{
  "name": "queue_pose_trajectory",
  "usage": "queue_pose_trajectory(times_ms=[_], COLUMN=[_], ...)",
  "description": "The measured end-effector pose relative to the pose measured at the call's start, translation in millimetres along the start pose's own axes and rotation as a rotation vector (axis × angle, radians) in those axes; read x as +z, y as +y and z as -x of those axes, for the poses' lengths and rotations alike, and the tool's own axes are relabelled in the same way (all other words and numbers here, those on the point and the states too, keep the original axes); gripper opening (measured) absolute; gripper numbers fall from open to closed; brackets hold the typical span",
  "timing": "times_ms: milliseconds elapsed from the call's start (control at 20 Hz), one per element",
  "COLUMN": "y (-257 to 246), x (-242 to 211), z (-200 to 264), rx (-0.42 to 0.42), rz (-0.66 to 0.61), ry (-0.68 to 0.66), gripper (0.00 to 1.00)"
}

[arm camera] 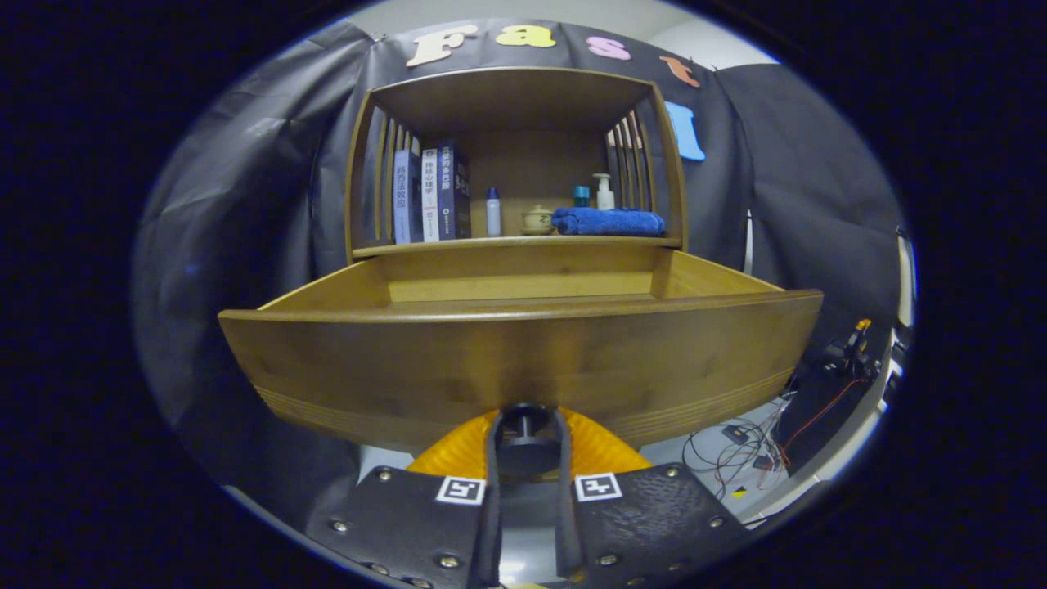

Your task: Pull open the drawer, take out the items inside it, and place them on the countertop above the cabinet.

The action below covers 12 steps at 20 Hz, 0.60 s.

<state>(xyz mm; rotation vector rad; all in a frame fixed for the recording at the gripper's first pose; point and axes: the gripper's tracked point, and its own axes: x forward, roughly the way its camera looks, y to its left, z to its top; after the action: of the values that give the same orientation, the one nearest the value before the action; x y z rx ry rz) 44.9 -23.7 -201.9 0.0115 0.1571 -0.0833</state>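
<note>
Wooden cabinet [515, 155]: open shelf on top, landmark.
Drawer [523, 352]: beneath the cabinet's shelf, pulled well out; its contents are hidden behind the front panel.
Books [431, 196]: upright, at the shelf's left.
Blue towel [609, 222]: folded, at the shelf's right.
Small bottles [493, 211]: mid-shelf.
Gripper [527, 446]: fingers pinched on the dark drawer knob [526, 425] below the drawer front.

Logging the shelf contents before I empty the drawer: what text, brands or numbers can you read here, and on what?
books, spines: printed titles, too small to read surely.
bottles: nothing legible.
square markers beside the fingers: coded patterns, no words.
gripper, shut on the drawer knob: no text on either.
</note>
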Motion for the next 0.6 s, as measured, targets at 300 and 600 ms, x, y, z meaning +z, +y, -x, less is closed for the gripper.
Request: queue_pose_trajectory(times_ms=[300,600], y=[-1.1,-2.8], x=[-0.3,-5.0], z=[-3.0,15.1], rx=[-0.014,-0.068], rz=[-0.048,-0.104], ry=[-0.040,-0.038], gripper=[0.31,0.65])
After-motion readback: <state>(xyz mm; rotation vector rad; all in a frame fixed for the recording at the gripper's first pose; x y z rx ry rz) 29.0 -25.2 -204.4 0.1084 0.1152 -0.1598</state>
